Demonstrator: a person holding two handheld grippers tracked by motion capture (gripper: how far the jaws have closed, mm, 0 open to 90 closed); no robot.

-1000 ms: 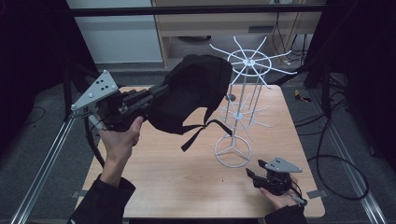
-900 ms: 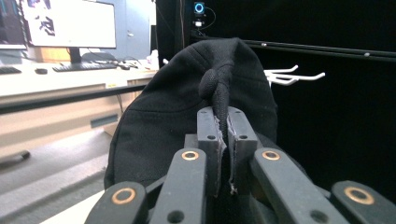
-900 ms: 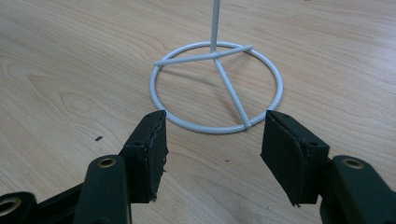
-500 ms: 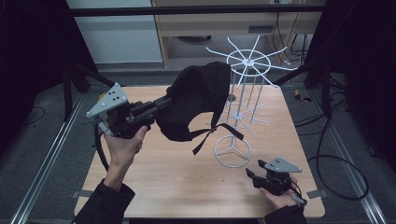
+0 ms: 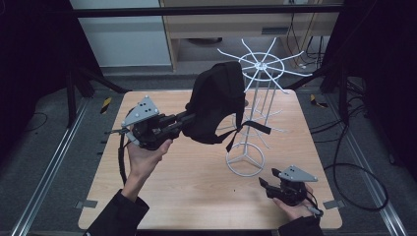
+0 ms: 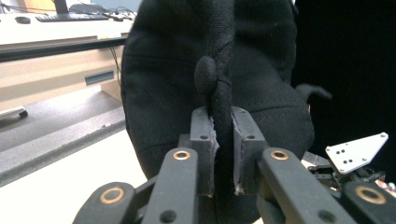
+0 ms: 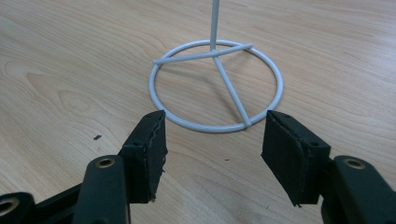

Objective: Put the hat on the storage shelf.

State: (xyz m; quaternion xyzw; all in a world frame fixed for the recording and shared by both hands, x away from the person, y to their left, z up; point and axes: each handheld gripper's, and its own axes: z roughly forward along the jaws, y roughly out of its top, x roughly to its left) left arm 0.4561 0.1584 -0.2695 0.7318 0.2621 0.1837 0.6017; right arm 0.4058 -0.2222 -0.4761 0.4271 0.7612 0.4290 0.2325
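A soft, limp black bag (image 5: 216, 105), held aloft beside the rack (image 5: 255, 113) above the desk (image 5: 196, 187), is pinched by its padded seam in the closed left tool (image 6: 219, 154); the right tool (image 7: 212, 154) is seen gaping, empty.

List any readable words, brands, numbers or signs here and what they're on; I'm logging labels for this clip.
No readable text in these pictures.
Black backpack, held in the left claw: no logo or label visible.
White wire rack: bare.
Grey plates on both claws: holes only, no print.
Yellow-black striped tape on the floor: a marking, no words.

Dark sleeves (image 5: 118, 216); black tools, grey plates
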